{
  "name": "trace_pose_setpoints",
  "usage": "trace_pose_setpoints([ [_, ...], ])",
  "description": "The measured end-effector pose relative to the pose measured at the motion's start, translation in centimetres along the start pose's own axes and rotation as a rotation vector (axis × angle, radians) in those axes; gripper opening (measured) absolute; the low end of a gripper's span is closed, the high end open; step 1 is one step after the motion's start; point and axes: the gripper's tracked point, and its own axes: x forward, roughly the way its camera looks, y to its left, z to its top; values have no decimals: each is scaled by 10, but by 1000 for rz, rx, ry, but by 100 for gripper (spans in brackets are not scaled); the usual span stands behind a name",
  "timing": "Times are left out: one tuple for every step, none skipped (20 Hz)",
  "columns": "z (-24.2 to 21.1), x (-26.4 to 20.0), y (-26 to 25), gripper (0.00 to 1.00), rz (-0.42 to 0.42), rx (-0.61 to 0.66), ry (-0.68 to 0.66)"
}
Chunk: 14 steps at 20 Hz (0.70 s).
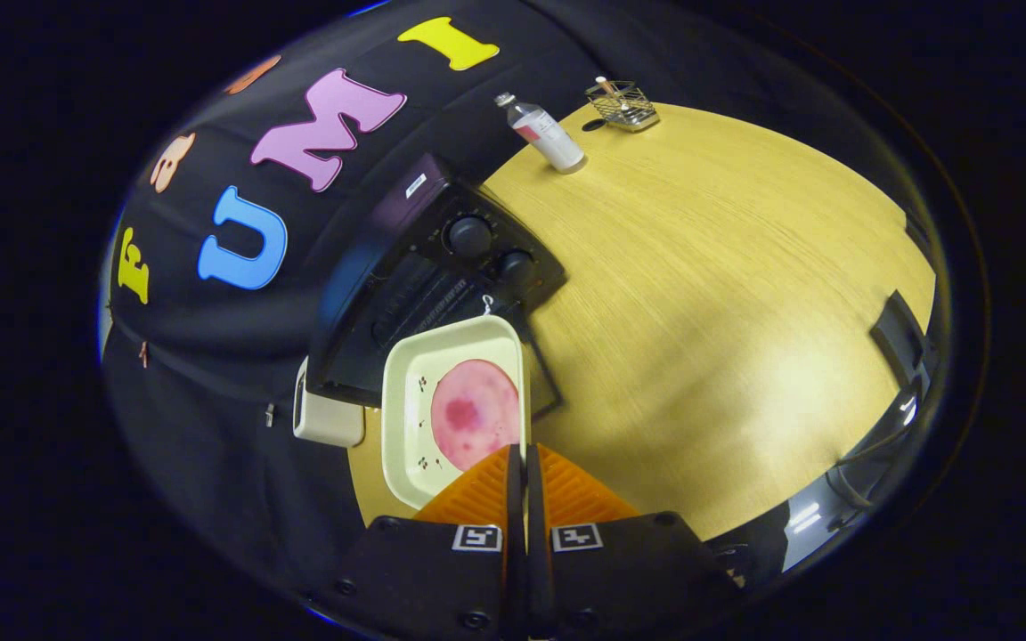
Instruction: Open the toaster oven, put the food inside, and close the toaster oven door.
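Fingers (pixel 526 463) clamp tray (pixel 406 418) rim | toaster oven (pixel 442 267) beyond | wooden table (pixel 700 312)

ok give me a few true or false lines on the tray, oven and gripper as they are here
1. The gripper is shut on the rim of the tray. True.
2. The tray holds a round pink slice of food. True.
3. The oven door is closed. False: the door hangs open toward the table, and the tray is held above it, in front of the opening.
4. The bottle lies on its side next to the oven. False: it stands upright, far beyond the oven on the table.
5. A wire basket sits past the bottle at the table's far edge. True.
6. The tray is empty. False: the food lies in it.
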Motion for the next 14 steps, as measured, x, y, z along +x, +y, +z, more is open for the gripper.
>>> trace_pose_setpoints([
  [2, 10, 8, 6, 0, 9, -12],
  [3, 18, 14, 6, -4, 22, -15],
  [3, 30, 23, 6, -2, 34, -24],
  [5, 40, 30, 6, -2, 40, -32],
  [6, 48, 38, 6, 2, 48, -39],
  [8, 57, 44, 6, 3, 53, -49],
  [10, 66, 48, 6, 0, 55, -59],
  [13, 76, 51, 6, -7, 57, -70],
  [14, 84, 55, 6, -17, 63, -73],
  [17, 93, 59, 6, -22, 69, -89],
  [21, 102, 62, 6, -26, 75, -104],
  [25, 111, 67, 6, -26, 87, -126],
  [29, 119, 72, 6, -19, 100, -150],
  [33, 127, 78, 6, -13, 113, -167],
])
